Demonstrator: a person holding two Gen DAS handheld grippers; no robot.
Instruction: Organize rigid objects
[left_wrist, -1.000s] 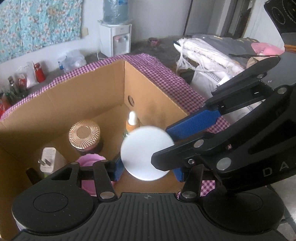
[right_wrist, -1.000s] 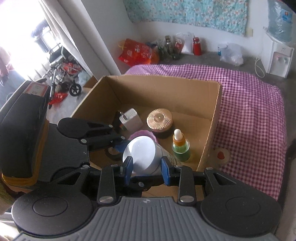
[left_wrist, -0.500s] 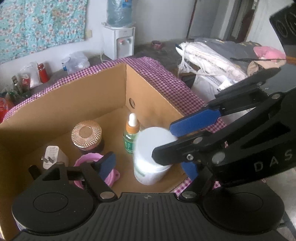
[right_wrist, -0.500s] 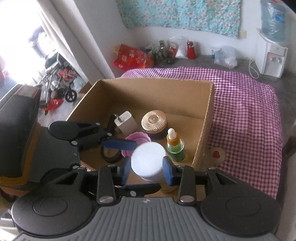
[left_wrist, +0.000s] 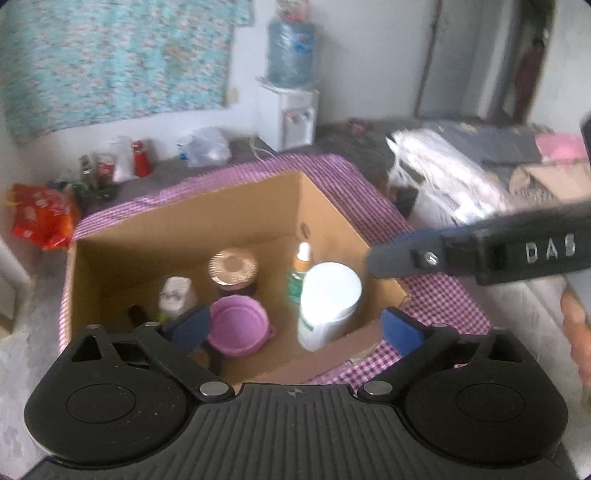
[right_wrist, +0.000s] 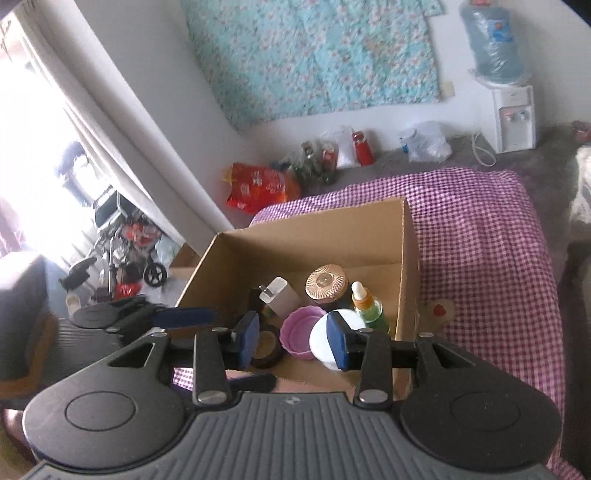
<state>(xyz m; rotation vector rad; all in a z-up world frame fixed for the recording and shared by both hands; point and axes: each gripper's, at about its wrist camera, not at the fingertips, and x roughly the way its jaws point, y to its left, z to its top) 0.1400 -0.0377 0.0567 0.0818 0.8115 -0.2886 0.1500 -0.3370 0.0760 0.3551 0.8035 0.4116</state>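
white walls, floral wall cloth (right_wrist: 325, 55) (turquoise), water dispenser (right_wrist: 511, 114), bright window (right_wrist: 33, 122)

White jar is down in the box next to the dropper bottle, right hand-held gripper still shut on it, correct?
No. The right hand-held gripper is open, jaws clear of the white jar, which stands in the box beside the dropper bottle; right wrist view shows it.

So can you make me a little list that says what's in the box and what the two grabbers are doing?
box: cardboard box on a purple checked cloth
white jar: white jar stands inside, near the front right corner
dropper: green dropper bottle right behind the jar
pink bowl: pink bowl left of the jar
gold lid: jar with gold lid near the back
charger: white plug toward the left
left gripper: left gripper open, holding nothing
right gripper: right gripper open, above the box
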